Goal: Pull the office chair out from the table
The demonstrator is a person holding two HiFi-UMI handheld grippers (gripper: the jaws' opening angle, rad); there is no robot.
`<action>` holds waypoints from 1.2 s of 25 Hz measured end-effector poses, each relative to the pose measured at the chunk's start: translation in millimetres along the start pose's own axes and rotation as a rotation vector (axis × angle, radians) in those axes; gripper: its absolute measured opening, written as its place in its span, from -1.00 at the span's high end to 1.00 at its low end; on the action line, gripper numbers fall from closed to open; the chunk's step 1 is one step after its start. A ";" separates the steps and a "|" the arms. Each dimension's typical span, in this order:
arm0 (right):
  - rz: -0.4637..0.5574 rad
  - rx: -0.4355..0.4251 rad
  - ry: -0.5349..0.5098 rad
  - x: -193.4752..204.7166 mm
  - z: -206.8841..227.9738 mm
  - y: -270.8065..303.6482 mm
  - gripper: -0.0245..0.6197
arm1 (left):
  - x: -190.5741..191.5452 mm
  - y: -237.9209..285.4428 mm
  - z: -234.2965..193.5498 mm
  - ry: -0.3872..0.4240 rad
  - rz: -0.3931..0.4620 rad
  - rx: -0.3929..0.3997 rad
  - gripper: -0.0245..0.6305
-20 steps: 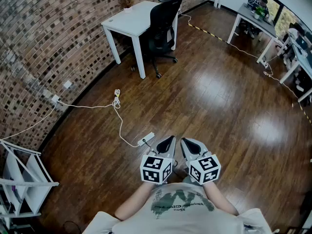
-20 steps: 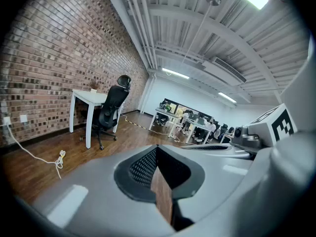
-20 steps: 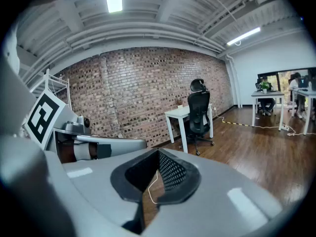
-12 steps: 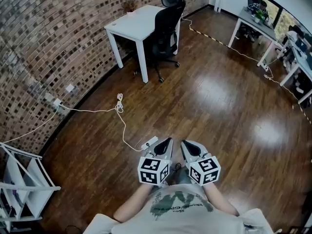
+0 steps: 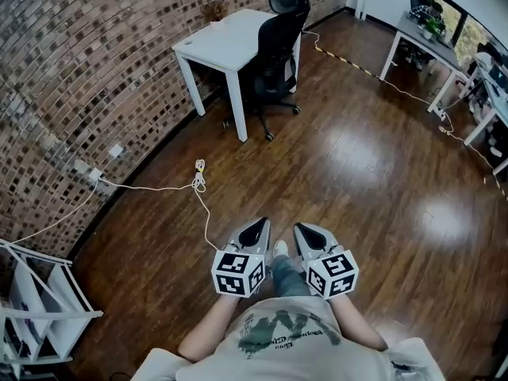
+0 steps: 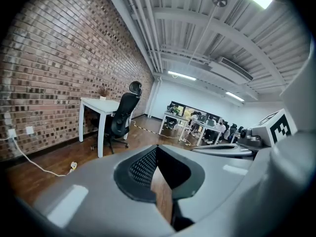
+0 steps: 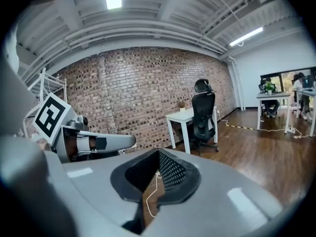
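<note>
The black office chair [image 5: 278, 54] stands tucked against the near side of the white table [image 5: 218, 42] by the brick wall, far across the wooden floor from me. It also shows in the left gripper view as the chair [image 6: 121, 120] beside the table [image 6: 96, 105], and in the right gripper view as the chair [image 7: 203, 112] by the table [image 7: 182, 116]. My left gripper [image 5: 255, 230] and right gripper [image 5: 305, 232] are held side by side in front of my body. Both are shut with nothing between their jaws, and both are well short of the chair.
A white cable [image 5: 198, 189] runs over the floor from a wall socket [image 5: 94, 173] towards my feet. A white rack [image 5: 40, 308] stands at the lower left. More desks [image 5: 429, 34] line the right side, and a striped cable strip [image 5: 349, 58] crosses the floor behind the chair.
The chair and table have come slightly nearer and lower in the head view. The power strip on the floor has slid out of sight under my grippers. Both grippers stay shut.
</note>
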State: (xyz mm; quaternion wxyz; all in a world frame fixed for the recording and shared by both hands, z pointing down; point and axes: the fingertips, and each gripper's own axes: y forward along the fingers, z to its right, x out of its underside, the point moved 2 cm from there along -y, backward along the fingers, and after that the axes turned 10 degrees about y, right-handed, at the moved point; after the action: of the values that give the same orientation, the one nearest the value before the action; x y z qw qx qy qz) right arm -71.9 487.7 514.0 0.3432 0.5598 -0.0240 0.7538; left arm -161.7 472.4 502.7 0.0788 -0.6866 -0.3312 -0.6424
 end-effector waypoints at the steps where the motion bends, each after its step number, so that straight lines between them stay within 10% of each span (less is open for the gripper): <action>1: 0.003 -0.007 -0.003 -6.5 3.6 11.9 0.92 | -4.1 8.7 -7.7 0.003 0.000 -0.004 0.90; 30: 0.133 -0.126 -0.015 -190.1 122.1 212.5 0.92 | -142.2 223.0 -132.6 0.126 0.015 -0.090 0.90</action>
State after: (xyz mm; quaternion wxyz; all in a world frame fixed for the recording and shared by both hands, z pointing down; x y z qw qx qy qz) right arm -60.4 180.9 469.8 0.3269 0.5398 -0.1109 0.7678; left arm -141.4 180.0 462.1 0.0733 -0.6502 -0.2914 -0.6978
